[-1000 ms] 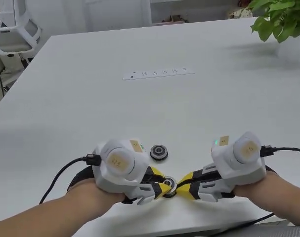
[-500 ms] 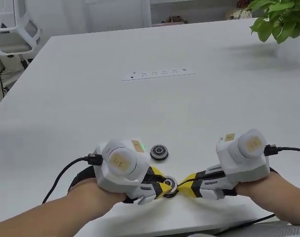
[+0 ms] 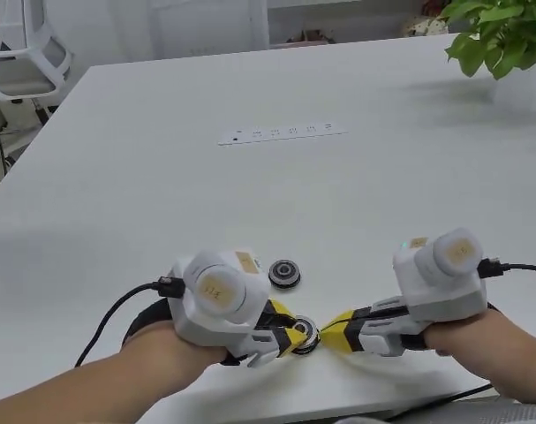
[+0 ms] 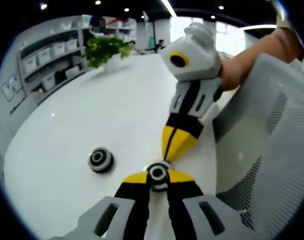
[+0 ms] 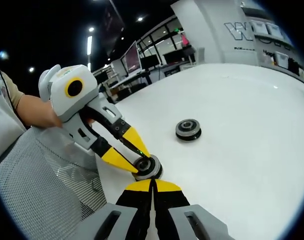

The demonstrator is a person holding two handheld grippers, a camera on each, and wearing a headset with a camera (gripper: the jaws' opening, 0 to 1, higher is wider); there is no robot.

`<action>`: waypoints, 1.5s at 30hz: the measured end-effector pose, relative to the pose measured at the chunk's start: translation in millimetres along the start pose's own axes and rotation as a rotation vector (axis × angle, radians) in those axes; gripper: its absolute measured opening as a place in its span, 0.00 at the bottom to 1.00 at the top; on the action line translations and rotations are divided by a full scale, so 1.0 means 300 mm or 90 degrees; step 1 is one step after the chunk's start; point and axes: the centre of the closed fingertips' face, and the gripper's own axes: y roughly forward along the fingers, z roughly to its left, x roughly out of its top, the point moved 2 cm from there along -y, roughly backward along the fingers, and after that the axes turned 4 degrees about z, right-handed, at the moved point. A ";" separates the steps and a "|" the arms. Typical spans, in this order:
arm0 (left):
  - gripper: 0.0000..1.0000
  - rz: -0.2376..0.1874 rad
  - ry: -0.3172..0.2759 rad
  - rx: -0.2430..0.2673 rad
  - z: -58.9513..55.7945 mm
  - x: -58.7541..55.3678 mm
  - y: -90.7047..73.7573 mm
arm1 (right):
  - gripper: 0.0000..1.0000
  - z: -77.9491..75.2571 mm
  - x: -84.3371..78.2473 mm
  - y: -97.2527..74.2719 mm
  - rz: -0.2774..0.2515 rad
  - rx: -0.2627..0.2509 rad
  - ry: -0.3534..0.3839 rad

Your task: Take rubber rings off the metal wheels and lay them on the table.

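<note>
A small metal wheel with a black rubber ring [image 3: 302,331] is held just above the table's near edge, and my left gripper [image 3: 293,333] is shut on it. In the left gripper view the wheel [image 4: 158,174] sits between my yellow tips [image 4: 158,177]. My right gripper [image 3: 326,328] points at it from the right, jaws shut, tips touching the wheel's rim [image 5: 147,167]. Whether they pinch the rubber I cannot tell. A second wheel with its ring [image 3: 284,273] lies flat on the white table [image 3: 162,177], just behind the grippers.
A white power strip [image 3: 283,132] lies mid-table. A green plant [image 3: 502,35] stands at the far right corner, an office chair [image 3: 25,53] beyond the far left corner. Cables trail from both grippers over the table's near edge [image 3: 338,402].
My right gripper has drawn a little to the right and rolled, its tips still at the wheel. The left gripper and both wheels have stayed put.
</note>
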 end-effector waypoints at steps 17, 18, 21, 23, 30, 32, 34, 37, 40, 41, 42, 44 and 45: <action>0.12 0.004 -0.001 0.013 -0.004 0.002 0.001 | 0.00 0.007 0.036 -0.003 -0.044 0.016 0.029; 0.12 0.004 -0.001 0.013 -0.004 0.002 0.001 | 0.00 0.009 0.037 -0.003 -0.044 0.018 0.029; 0.12 0.004 -0.002 0.013 -0.004 0.002 0.001 | 0.00 0.017 0.039 0.001 -0.046 0.025 0.028; 0.12 0.004 -0.003 0.014 -0.004 0.001 0.001 | 0.00 0.022 0.040 0.006 -0.044 0.028 0.023; 0.12 0.002 -0.005 0.012 -0.003 0.002 0.001 | 0.00 0.027 0.041 0.011 -0.048 0.038 0.030; 0.12 0.001 -0.005 0.011 -0.002 0.002 0.001 | 0.00 0.032 0.042 0.011 -0.048 0.041 0.028; 0.12 0.000 -0.006 0.011 -0.002 0.002 0.002 | 0.00 0.036 0.044 0.014 -0.048 0.044 0.023; 0.12 -0.001 -0.004 0.010 -0.004 0.004 0.003 | 0.00 0.047 0.051 0.016 -0.054 0.056 0.022; 0.12 -0.003 -0.005 0.009 -0.004 0.003 0.003 | 0.00 0.054 0.055 0.013 -0.059 0.063 0.024; 0.12 -0.003 -0.005 0.009 -0.004 0.003 0.003 | 0.00 0.055 0.055 0.012 -0.061 0.065 0.027; 0.12 -0.003 -0.005 0.009 -0.004 0.004 0.004 | 0.00 0.056 0.054 0.010 -0.063 0.069 0.034; 0.12 -0.003 -0.005 0.009 -0.004 0.004 0.004 | 0.00 0.061 0.054 0.008 -0.067 0.074 0.038; 0.12 -0.003 -0.006 0.009 -0.004 0.004 0.004 | 0.00 0.064 0.055 0.006 -0.069 0.076 0.041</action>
